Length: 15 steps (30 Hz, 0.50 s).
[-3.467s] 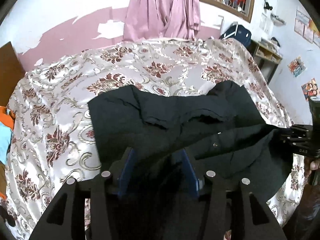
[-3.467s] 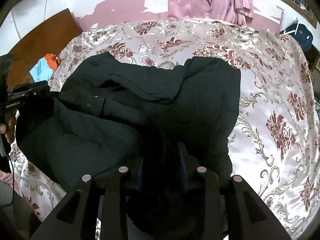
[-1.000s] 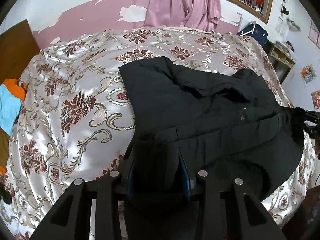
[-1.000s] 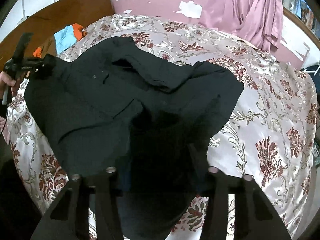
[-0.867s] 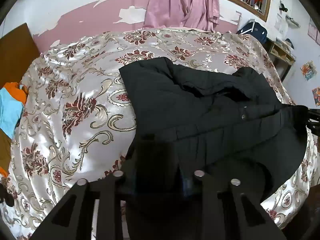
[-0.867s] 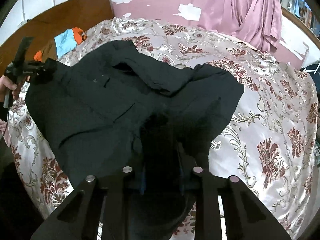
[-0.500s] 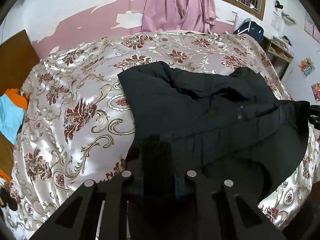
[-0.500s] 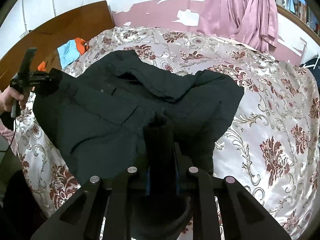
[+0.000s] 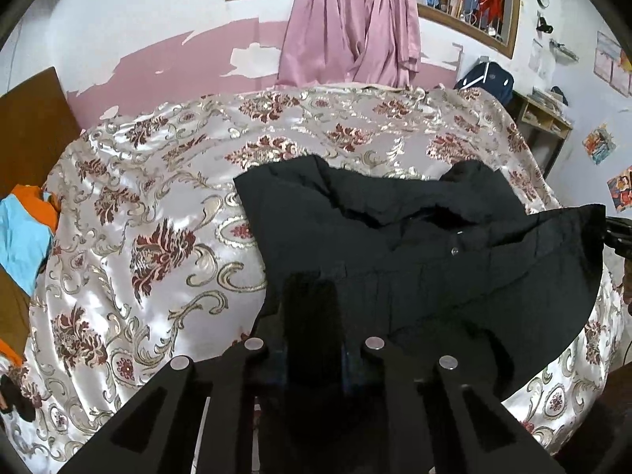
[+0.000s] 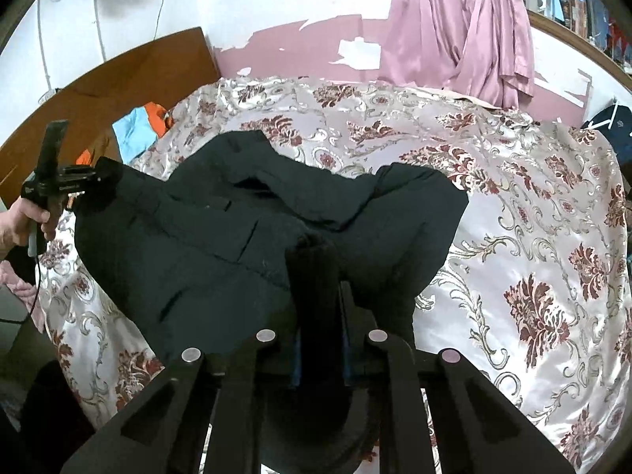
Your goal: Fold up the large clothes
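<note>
Closest in, both grippers have a bunch of black fabric pinched tight. The left gripper [image 9: 312, 316] has its fingers pressed together on one near corner of the black jacket [image 9: 414, 245], and the right gripper [image 10: 316, 288] is clamped on the other near corner the same way, no gap between the fingers that I can see. From the right-hand camera you can also spot the person's left hand [image 10: 23, 217] out at the side, holding its tool with the cloth stretched to it.

The jacket's near hem is lifted off the bedspread [image 9: 158, 217] and hangs between the two grips, while the collar end lies rumpled on the flowery satin further up the bed. There's a small snap [image 9: 453, 251] showing near the front opening, so it looks front-side up to me.

My guess is this is the spread-and-straighten bit before any real fold, or the start of carrying the hem over toward the collar. Next move probably needs both hands travelling together, keeping the hem taut and level, then laying it down without dragging the slippery cover.

Further back: some orange and blue clothes [image 10: 142, 126] by the wooden headboard [image 10: 130, 79], pink curtains [image 9: 355, 27] on the peeling wall.
</note>
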{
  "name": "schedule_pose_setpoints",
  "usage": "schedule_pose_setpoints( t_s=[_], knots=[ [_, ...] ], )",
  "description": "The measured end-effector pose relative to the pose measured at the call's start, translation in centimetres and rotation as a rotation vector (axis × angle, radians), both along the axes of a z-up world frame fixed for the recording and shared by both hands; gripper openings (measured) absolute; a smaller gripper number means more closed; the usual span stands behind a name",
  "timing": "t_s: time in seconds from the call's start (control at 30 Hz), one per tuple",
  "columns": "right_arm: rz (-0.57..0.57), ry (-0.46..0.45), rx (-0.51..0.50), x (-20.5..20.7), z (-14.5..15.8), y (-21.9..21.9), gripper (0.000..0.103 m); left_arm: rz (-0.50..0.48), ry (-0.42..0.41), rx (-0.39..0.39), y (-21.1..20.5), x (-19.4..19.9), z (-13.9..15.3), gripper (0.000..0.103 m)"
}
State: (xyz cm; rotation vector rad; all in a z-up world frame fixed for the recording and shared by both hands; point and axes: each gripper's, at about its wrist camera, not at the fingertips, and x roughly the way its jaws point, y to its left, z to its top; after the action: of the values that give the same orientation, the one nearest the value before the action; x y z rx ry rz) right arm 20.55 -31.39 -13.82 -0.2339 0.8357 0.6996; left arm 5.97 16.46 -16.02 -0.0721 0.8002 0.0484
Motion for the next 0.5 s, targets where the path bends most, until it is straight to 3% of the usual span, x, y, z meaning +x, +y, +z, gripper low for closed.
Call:
schedule_pose_setpoints(
  t_s=[0.27, 0.5],
  knots=[
    [-0.034, -0.046, 0.102, 1.3, 2.9, -0.7, 0.011, 0.007, -0.106, -0.036, 1.2, 1.8, 4.2, 0.016],
    [-0.082, -0.104, 0.099, 7.0, 5.6, 0.4, 0.011, 0.016, -0.159, -0.013, 1.9, 9.4, 7.4, 0.016]
  ],
)
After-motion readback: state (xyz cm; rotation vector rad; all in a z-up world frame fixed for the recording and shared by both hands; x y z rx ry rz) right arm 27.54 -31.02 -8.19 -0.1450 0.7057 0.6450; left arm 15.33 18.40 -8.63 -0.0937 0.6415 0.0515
